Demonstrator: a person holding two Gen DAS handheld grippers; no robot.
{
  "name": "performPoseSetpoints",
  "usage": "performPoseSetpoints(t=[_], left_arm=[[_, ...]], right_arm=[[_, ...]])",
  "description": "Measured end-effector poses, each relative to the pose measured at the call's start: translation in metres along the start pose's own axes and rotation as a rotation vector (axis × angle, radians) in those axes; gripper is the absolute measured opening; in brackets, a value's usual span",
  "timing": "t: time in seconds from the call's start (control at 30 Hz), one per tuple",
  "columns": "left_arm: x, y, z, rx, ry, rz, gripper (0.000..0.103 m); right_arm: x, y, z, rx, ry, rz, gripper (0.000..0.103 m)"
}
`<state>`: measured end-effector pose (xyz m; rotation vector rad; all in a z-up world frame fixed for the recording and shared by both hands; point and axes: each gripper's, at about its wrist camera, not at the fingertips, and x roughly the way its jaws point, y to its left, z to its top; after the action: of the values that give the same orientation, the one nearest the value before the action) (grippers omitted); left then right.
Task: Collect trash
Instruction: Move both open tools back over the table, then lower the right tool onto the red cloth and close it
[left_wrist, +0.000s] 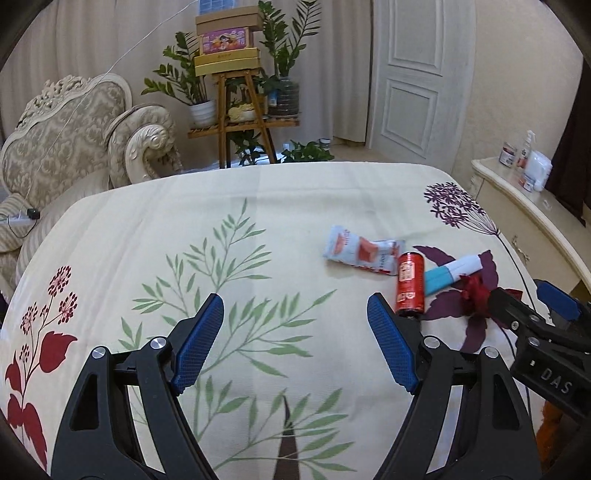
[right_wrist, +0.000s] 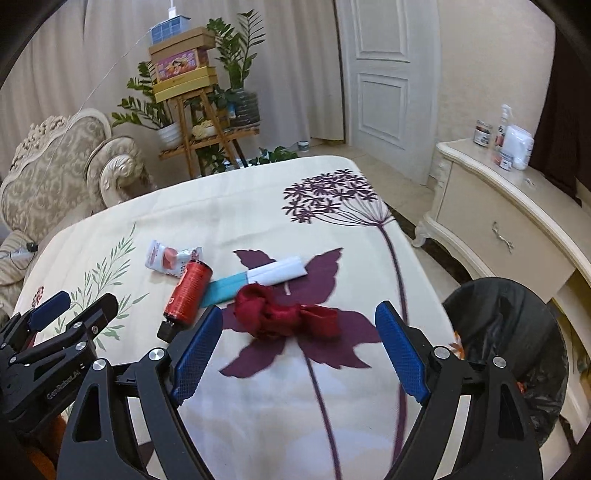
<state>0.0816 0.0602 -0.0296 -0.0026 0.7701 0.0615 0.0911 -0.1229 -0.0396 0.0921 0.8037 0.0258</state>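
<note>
Trouble looks likeliest at the crumpled red wrapper (right_wrist: 286, 317), lying on the worktop (right_wrist: 229, 206) at twelve o'clock between the gaping right tool (right_wrist: 301, 354): closing could snag tablecloth. Left tool (left_wrist: 295, 339) gapes empty; red can (right_wrist: 188, 293) at ten o'clock might roll.

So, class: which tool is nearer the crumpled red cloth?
Right. The right tool sits open just short of the red cloth, framing it. The left tool is open farther left, beyond the red can.
</note>
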Motion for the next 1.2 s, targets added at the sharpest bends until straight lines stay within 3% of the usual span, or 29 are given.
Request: performPoseSetpoints(t=[0.37, 0.87, 1.2], left_arm=[[0.005, 0.004, -0.004, -0.016, 0.019, -0.017, 0.078], [0.002, 0.023, -0.012, -0.046, 0.033, 0.002, 0.078], [0.009, 0.019, -0.01, -0.039, 0.047, -0.011, 0.078]], right_arm=[[0.017, 0.008, 0.004, -0.023, 0.062, 0.028, 0.082], [-0.002, 0.035, -0.014, -0.097, 0.054, 0.086, 0.082], [0.023, 0.017, -0.001, -0.064, 0.081, 0.01, 0.055]])
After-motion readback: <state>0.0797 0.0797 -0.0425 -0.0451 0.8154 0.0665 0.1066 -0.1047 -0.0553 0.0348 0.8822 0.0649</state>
